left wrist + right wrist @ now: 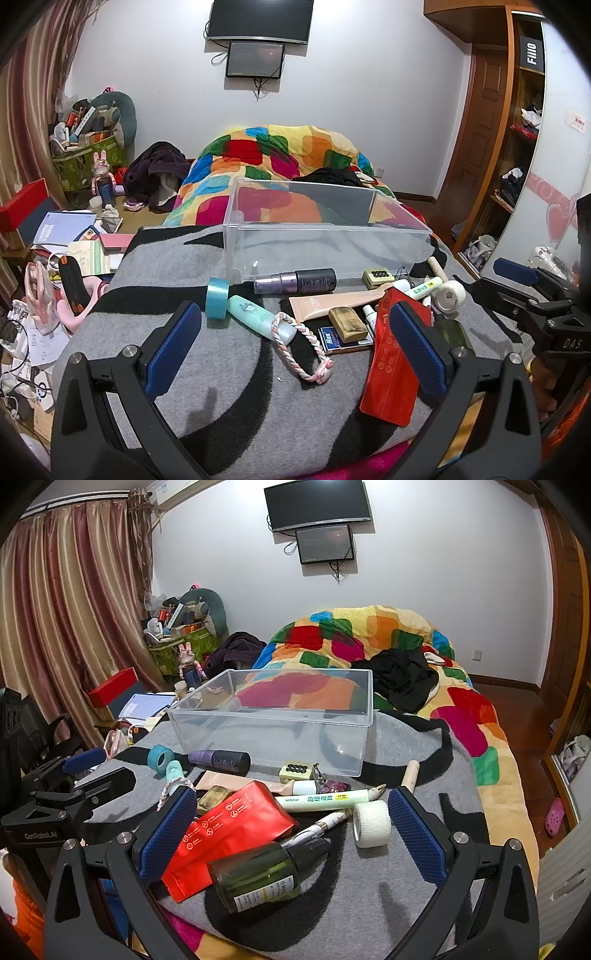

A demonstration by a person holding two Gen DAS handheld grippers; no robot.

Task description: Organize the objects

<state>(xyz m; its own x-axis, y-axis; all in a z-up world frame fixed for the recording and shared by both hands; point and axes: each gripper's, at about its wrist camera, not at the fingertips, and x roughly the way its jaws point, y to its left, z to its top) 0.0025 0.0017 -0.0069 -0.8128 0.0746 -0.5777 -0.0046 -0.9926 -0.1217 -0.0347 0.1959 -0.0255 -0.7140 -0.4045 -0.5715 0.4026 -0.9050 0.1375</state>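
**Jaws wide on both sides, green bottle lying between the right pair**

Both sets of jaws stand wide and hold nothing. The right gripper (291, 834) hovers over the pile on the grey blanket (369, 904), with the dark green bottle (258, 877) lying on its side directly between its fingers, cap toward 1 o'clock, base toward 7. Its long axis runs roughly along the jaws rather than across them, so a turn of the wrist looks needed. The clear bin (273, 731), apparently empty, sits at 12 o'clock beyond the pile. The left gripper (291, 350) hangs over the braided cord (295, 341); the red pouch (391, 373) sits at its right finger. The right hand looks nearer the bottle.
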